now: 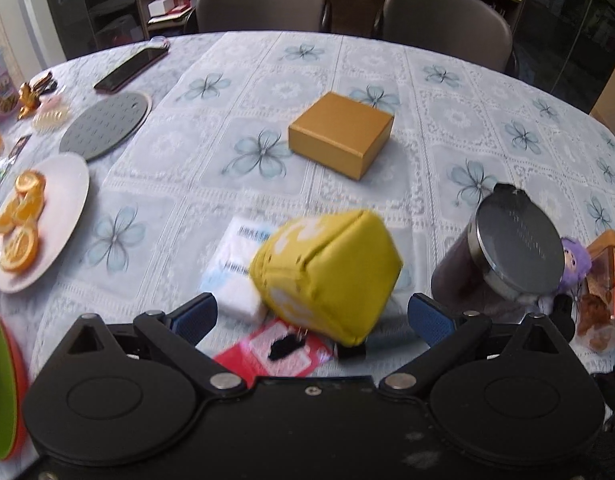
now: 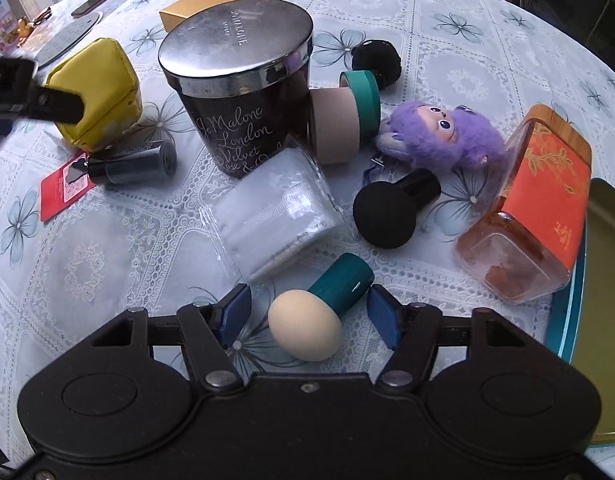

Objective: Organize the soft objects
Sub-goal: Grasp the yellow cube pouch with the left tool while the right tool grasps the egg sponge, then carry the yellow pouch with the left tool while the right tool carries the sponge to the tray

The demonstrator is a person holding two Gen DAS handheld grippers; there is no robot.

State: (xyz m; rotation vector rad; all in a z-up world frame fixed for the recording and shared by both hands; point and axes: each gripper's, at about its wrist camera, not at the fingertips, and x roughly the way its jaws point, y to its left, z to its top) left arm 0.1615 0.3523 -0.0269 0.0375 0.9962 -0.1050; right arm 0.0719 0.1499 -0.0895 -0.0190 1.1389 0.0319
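A yellow plush cube (image 1: 331, 272) lies tilted on the table between the open fingers of my left gripper (image 1: 311, 316); it also shows in the right wrist view (image 2: 95, 92), with the left gripper's finger beside it. My right gripper (image 2: 307, 316) is open around a beige sponge puff with a teal handle (image 2: 319, 308) lying on the cloth. A purple plush doll (image 2: 443, 136), a black sponge puff (image 2: 387, 212), a black pompom (image 2: 375, 60) and a clear pack of white pads (image 2: 275, 208) lie beyond it.
A dark candle jar (image 2: 243, 92) stands mid-table, with tape rolls (image 2: 347, 116) beside it. An orange-lidded jar (image 2: 535, 208) lies at right next to a gold tray (image 2: 603, 312). A gold box (image 1: 339, 136), a plate of orange slices (image 1: 39, 220), a grey trivet (image 1: 103, 124) and a phone (image 1: 131, 68) lie farther off.
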